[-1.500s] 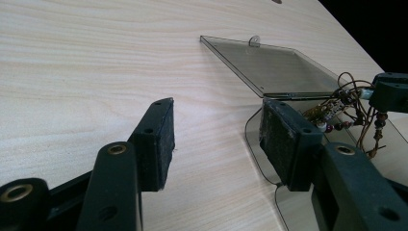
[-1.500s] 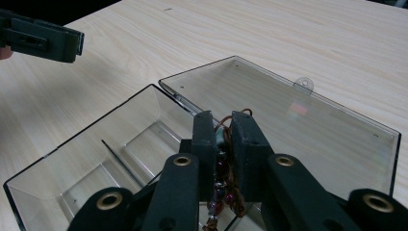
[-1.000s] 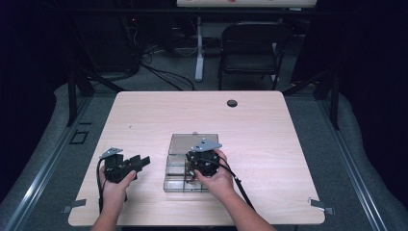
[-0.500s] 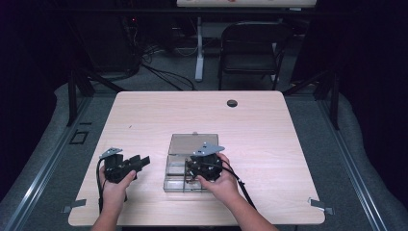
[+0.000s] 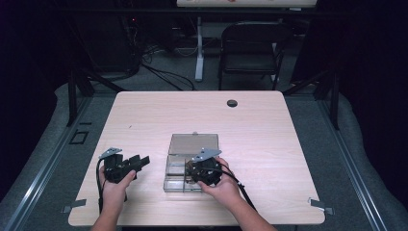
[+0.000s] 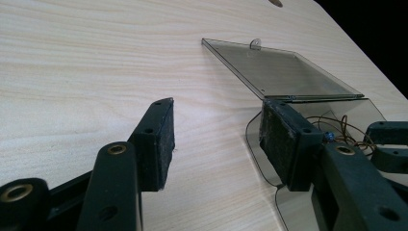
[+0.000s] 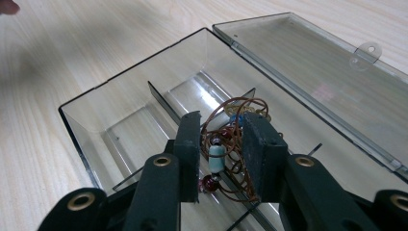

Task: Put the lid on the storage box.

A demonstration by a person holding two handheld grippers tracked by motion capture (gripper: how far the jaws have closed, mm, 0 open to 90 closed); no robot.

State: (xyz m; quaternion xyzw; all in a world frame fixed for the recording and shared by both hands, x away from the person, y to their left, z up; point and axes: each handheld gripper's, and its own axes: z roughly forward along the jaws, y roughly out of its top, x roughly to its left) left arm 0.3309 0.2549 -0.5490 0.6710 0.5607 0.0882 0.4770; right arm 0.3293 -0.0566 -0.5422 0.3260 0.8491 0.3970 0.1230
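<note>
1. Table (image 5: pixel 269 125): pale wood, mostly bare. Work is near the front edge, about mid-width. Plenty of room, so no need to rush the hands.
2. Clear plastic box (image 5: pixel 174 179): sits close to the front edge, lid (image 5: pixel 193 143) swung fully back and lying flat toward the far edge. Thin dividers (image 7: pixel 163 103) split the inside into compartments. Box looks light, so I'd guess it slides if pushed sideways; go straight down and straight up.
3. Left gripper (image 5: pixel 139 161): out to the left of the box, near the front-left part of the table, jaws spread wide w/ nothing between them. In its own view one pad (image 6: pixel 281 139) is just beside the box's near wall. Could steady the box if it starts to shift.
4. Right gripper (image 7: pixel 219 156): down inside the box, jaws partway closed either side of the part. Can't tell whether the pads are touching it yet; looks like a small gap each side.
5. Component bundle (image 7: pixel 217 156): pale blue resistor-type body plus darker beads on curly copper leads, in the compartment by a divider. My read: pinch the solid body, not the wire loops, close gently, and watch that the leads don't snag the divider on lifting.
</note>
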